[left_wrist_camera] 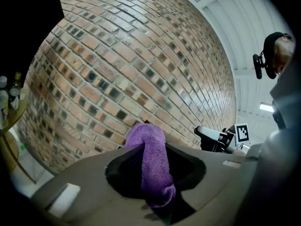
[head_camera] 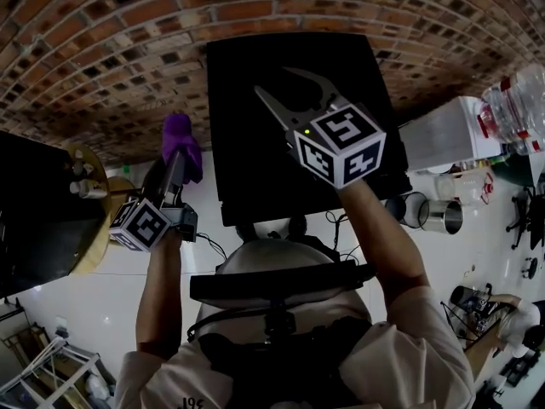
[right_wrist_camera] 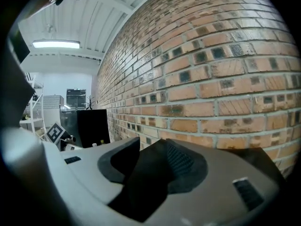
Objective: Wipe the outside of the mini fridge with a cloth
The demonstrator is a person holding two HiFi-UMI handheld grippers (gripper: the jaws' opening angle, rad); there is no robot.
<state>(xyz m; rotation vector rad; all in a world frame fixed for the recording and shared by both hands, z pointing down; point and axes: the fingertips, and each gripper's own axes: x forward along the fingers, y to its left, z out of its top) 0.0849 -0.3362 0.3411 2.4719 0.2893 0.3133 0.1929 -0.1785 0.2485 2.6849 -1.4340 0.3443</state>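
Observation:
The black mini fridge (head_camera: 255, 169) stands against the brick wall, and I see its top from above. My left gripper (head_camera: 180, 158) is held to the left of the fridge and is shut on a purple cloth (head_camera: 182, 140). In the left gripper view the cloth (left_wrist_camera: 151, 161) hangs bunched between the jaws of the left gripper (left_wrist_camera: 150, 149). My right gripper (head_camera: 296, 94) hovers over the fridge top, open, with nothing between its fingers. The right gripper view shows the right gripper (right_wrist_camera: 155, 159) with only dark space in the gap, facing the wall.
A brick wall (head_camera: 128, 49) runs behind everything. At the left are a round wooden table (head_camera: 95, 228) with small bottles and a black cabinet (head_camera: 30, 220). A white box (head_camera: 447, 130), water bottles (head_camera: 519, 100) and metal cups (head_camera: 438, 216) sit at the right.

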